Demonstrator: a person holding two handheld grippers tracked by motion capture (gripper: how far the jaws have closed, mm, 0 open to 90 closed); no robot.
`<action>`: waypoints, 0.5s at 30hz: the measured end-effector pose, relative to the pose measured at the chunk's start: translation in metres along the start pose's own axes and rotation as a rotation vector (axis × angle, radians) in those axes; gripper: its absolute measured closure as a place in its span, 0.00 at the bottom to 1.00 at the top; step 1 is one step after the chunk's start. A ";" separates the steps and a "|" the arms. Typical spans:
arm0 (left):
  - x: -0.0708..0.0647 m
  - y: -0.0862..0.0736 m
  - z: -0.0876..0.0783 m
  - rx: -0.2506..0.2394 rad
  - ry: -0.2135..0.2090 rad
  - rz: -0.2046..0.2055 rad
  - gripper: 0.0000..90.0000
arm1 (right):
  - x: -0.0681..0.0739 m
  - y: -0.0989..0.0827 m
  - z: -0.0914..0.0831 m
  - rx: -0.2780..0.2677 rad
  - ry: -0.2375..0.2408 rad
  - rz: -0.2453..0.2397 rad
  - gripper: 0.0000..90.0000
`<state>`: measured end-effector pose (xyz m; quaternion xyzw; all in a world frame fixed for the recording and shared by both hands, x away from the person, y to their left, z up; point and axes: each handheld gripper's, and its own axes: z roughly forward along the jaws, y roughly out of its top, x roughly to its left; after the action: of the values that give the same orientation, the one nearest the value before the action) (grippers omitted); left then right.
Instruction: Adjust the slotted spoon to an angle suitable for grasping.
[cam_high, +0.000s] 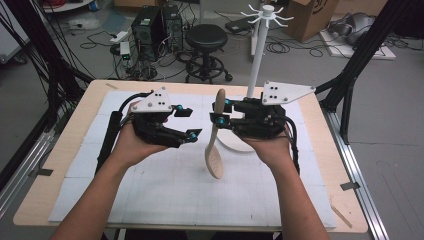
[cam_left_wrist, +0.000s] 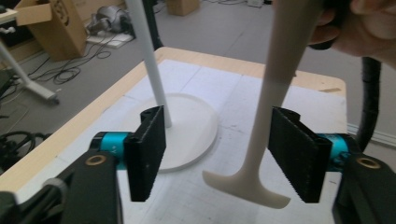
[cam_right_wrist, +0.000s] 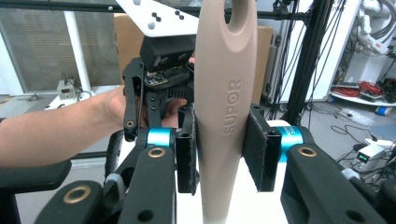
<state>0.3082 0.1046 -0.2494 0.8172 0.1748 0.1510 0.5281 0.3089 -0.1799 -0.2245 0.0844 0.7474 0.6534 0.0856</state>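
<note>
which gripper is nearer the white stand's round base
Right. The right gripper, shut on the beige spatula, sits directly over the rim of the round base. The left gripper, fingers open, is off to the base's left, beyond the spatula.

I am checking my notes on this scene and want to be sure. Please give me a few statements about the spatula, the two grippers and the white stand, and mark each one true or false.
1. The right gripper is shut on the handle of the spatula. True.
2. The spatula lies flat on the table. False: it hangs upright, blade end down, above the table.
3. The left gripper grips the spatula too. False: its jaws stand open, clear of the spatula.
4. The white stand has a round base resting on the table. True.
5. The handle bears the word SUPOR. True.
</note>
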 end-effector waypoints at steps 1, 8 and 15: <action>0.001 -0.002 0.000 0.003 0.007 -0.005 0.36 | 0.000 0.000 -0.002 0.001 -0.003 0.001 0.76; 0.011 -0.021 -0.007 0.012 0.065 -0.059 0.26 | 0.000 -0.001 -0.008 0.008 -0.019 -0.003 0.76; 0.019 -0.048 -0.014 0.024 0.135 -0.083 0.19 | -0.003 -0.005 -0.013 0.018 -0.035 0.007 0.76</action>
<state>0.3129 0.1423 -0.2870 0.8033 0.2457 0.1817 0.5112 0.3085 -0.1932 -0.2276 0.0992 0.7514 0.6453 0.0959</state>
